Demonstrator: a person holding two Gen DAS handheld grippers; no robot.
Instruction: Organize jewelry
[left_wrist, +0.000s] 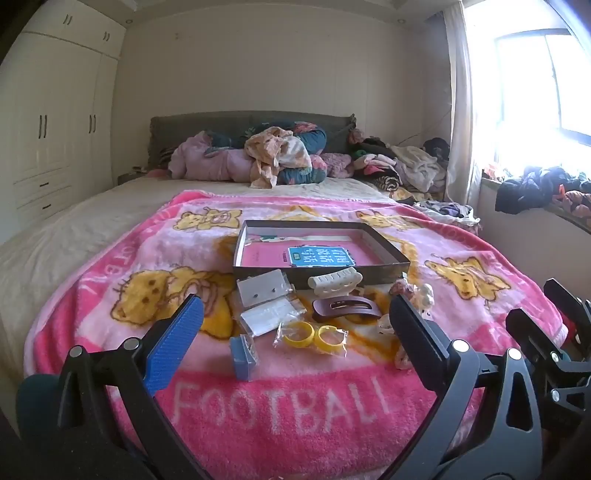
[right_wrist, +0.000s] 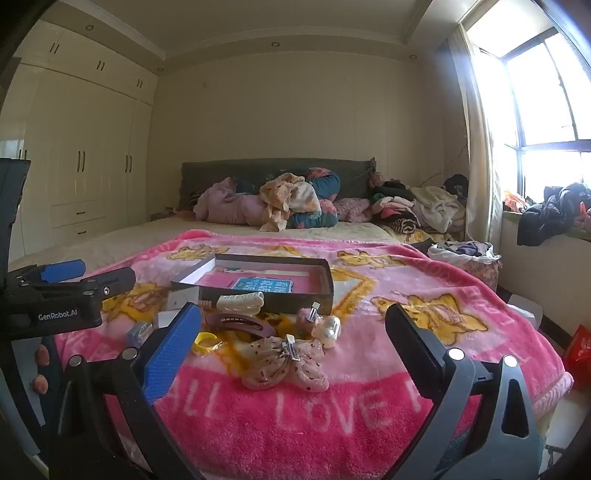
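An open shallow cardboard box (left_wrist: 321, 275) lies on the pink blanket (left_wrist: 280, 413) with a pink book inside. In front of it lie a white hair claw (left_wrist: 334, 282), a brown hair clip (left_wrist: 345, 308), two bagged yellow rings (left_wrist: 314, 334), a small blue box (left_wrist: 242, 354) and white packets (left_wrist: 262, 291). My left gripper (left_wrist: 295, 301) hovers open just short of them, holding nothing. In the right wrist view a beige bow clip (right_wrist: 286, 363), a pearl clip (right_wrist: 327, 330) and a pink pompom clip (right_wrist: 306, 317) lie between the tips of my open, empty right gripper (right_wrist: 293, 310). The left gripper (right_wrist: 109, 270) shows at the left there.
Heaped clothes and bedding (left_wrist: 280, 155) crowd the headboard end of the bed. A wardrobe (left_wrist: 55, 129) fills the left wall and a bright window (right_wrist: 546, 103) the right. A bag of clothes (right_wrist: 465, 254) sits off the bed's right edge, a red bag (right_wrist: 580, 347) on the floor.
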